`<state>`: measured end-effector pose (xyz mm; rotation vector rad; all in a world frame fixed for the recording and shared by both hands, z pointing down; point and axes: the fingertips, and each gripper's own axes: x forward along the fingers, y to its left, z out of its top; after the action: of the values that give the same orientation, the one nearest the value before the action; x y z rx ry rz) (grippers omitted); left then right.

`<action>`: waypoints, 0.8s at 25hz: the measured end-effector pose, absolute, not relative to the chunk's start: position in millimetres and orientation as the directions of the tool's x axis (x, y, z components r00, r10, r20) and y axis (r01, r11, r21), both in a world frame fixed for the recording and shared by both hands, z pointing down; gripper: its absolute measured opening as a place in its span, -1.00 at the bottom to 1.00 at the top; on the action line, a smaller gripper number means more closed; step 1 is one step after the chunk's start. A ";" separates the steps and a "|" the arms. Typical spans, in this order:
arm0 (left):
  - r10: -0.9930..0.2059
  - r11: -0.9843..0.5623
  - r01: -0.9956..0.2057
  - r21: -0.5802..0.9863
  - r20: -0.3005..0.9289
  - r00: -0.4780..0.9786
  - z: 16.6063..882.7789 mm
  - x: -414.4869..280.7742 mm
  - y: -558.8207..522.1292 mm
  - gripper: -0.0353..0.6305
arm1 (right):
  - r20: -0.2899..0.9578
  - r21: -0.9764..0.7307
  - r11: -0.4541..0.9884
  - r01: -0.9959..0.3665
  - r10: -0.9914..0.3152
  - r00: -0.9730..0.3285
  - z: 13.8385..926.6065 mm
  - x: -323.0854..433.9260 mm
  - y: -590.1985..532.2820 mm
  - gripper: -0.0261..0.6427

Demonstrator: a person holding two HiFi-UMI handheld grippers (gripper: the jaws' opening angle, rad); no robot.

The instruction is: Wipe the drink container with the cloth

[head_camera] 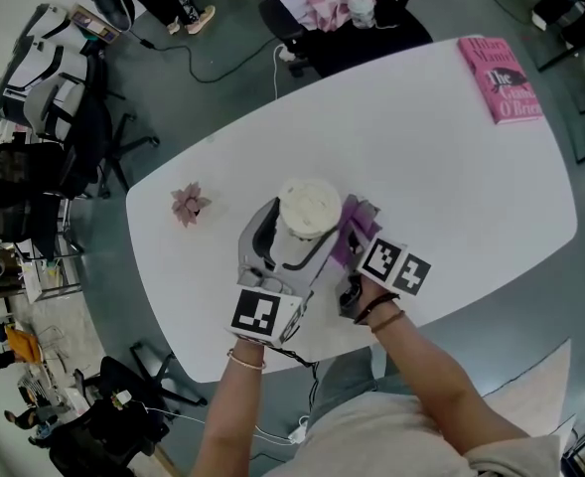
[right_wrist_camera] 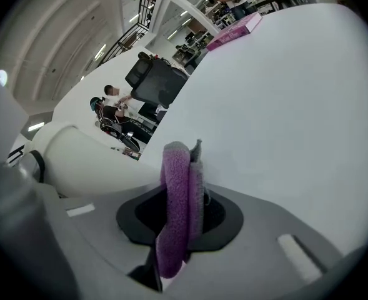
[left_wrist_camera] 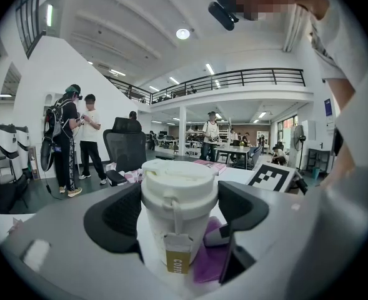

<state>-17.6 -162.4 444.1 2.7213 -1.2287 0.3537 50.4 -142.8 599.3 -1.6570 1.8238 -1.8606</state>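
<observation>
light: bright, even, ceiling lamps | shadows: faint | edges: fisheye bend, dark vignette | near jaws: soft blur

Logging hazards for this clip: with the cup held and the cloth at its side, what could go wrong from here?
The left gripper holds the white lidded cup by its sides; a hard sideways wipe may tip it or loosen the lid.
The right gripper pinches only a narrow fold of the purple cloth, which might slip out.
The hanging paper tag could snag on the cloth.
</observation>
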 end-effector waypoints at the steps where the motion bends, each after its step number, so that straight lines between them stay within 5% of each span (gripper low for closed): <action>1: -0.721 -0.659 -0.752 0.026 0.266 0.640 444.2 -17.9 -162.7 0.26 | 0.618 -0.737 -0.301 -0.605 -0.662 -0.424 600.0 50.1 -143.5 -0.72; 13: -0.707 -0.673 -0.739 0.030 0.265 0.655 449.8 -19.9 -162.2 0.26 | 0.536 -0.788 -0.111 -0.606 -0.609 -0.585 546.7 81.6 -142.7 -0.72; 20: -0.670 -0.719 -0.695 0.011 0.252 0.698 447.6 -18.2 -163.0 0.26 | 0.468 -0.808 0.152 -0.569 -0.421 -0.777 490.0 94.3 -154.2 -0.72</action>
<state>-18.2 -163.0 447.6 2.7972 -1.1282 0.3517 94.3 -154.2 490.0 -1.0736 2.4796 -1.8472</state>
